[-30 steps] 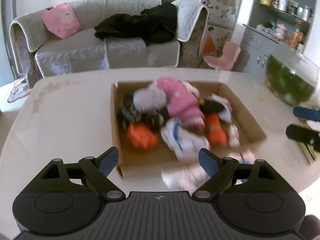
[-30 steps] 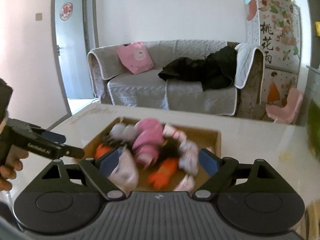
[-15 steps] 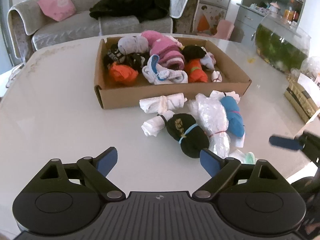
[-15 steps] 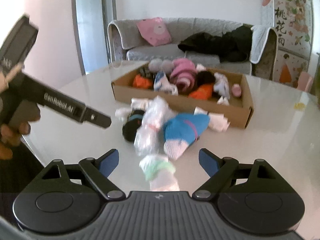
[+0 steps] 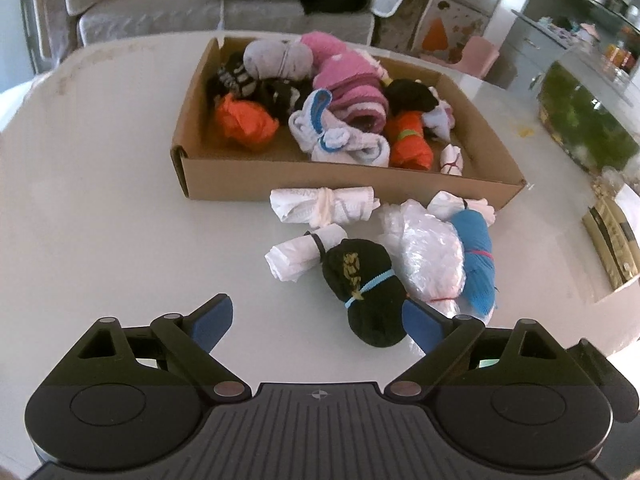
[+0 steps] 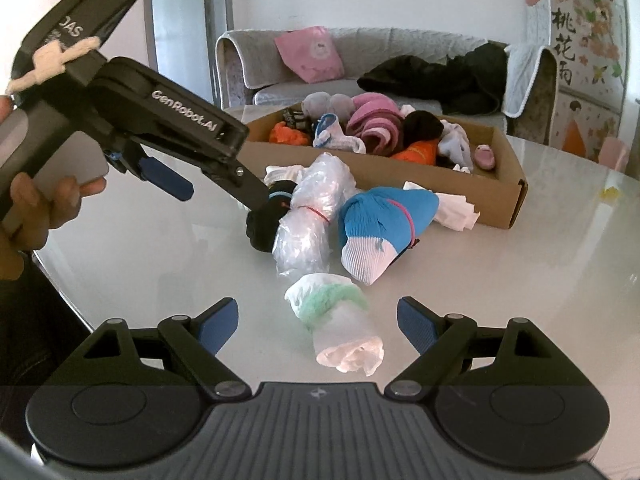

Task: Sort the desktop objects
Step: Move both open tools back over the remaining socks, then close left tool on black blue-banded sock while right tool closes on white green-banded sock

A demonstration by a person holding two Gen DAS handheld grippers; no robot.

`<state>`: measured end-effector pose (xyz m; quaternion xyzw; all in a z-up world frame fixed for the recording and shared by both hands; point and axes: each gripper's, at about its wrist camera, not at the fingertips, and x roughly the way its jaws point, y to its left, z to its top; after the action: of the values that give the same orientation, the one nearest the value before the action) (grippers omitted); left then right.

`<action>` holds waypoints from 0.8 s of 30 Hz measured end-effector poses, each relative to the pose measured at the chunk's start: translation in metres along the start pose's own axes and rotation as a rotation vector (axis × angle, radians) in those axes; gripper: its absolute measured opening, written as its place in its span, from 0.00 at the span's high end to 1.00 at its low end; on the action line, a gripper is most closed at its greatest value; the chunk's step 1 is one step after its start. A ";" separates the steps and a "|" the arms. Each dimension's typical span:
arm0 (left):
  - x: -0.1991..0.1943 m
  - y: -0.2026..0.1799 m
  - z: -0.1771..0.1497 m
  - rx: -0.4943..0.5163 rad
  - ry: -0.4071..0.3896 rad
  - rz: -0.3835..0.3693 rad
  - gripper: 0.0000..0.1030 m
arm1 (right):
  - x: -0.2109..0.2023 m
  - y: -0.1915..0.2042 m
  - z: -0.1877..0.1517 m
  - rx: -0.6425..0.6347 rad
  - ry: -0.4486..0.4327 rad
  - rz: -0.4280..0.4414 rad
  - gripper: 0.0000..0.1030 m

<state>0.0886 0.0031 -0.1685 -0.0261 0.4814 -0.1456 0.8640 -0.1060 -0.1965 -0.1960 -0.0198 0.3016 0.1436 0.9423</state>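
Right hand-held gripper (image 6: 318, 320) spread wide, untouched green-banded white bundle (image 6: 336, 320) between its pads on the table (image 6: 160, 248).

Your landmark: cardboard box (image 5: 320, 190) on table (image 5: 100, 184), sock bundles inside. Before box's near wall, touching: tied roll (image 5: 324, 205). Nearer you: second roll (image 5: 296, 254), dark bundle (image 5: 366, 292), plastic-wrapped bundle (image 5: 430, 258), sock bundle (image 5: 478, 256) rightmost. Behind box: sofa (image 5: 224, 12).
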 end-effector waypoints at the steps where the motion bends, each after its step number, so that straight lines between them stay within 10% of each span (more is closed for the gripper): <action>1: 0.002 -0.001 0.001 -0.005 0.005 0.003 0.08 | -0.003 0.004 -0.005 0.003 -0.002 0.001 0.19; 24: 0.034 -0.033 0.011 -0.045 0.065 0.058 0.14 | -0.008 0.014 -0.014 -0.015 -0.004 -0.004 0.43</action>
<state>0.1068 -0.0386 -0.1843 -0.0267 0.5131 -0.1106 0.8508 -0.1243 -0.1867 -0.2016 -0.0273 0.2987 0.1442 0.9430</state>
